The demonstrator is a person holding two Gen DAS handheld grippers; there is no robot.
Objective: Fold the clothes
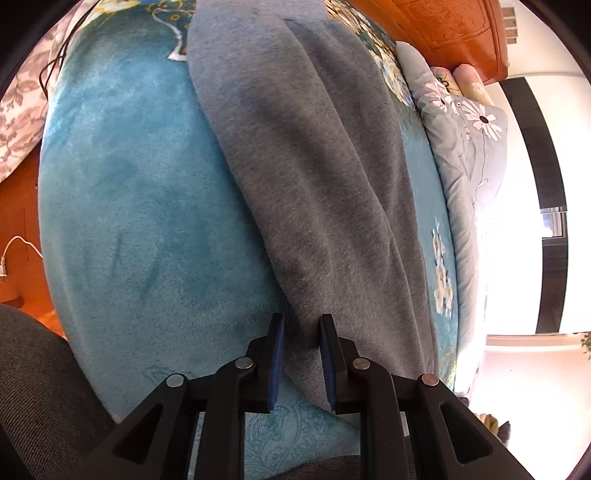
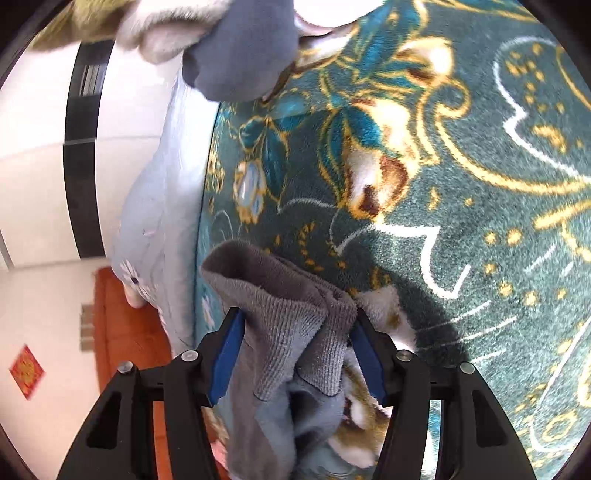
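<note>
Grey sweatpants [image 1: 314, 166] lie stretched along a teal plush blanket [image 1: 140, 221] on a bed, running away from me in the left wrist view. My left gripper [image 1: 302, 325] is shut on the near edge of the sweatpants, the cloth pinched between its blue pads. In the right wrist view my right gripper [image 2: 297, 321] is shut on the ribbed grey cuff [image 2: 291, 314] of the sweatpants, bunched between its jaws and held a little above the patterned blanket [image 2: 443, 221].
A grey floral quilt [image 1: 465, 147] lies along the bed's far side, with an orange wooden headboard [image 1: 443, 33] beyond. A grey plush object [image 2: 240, 48] sits at the top of the right wrist view. Orange floor [image 1: 18, 206] and a white cable [image 1: 14, 251] are at left.
</note>
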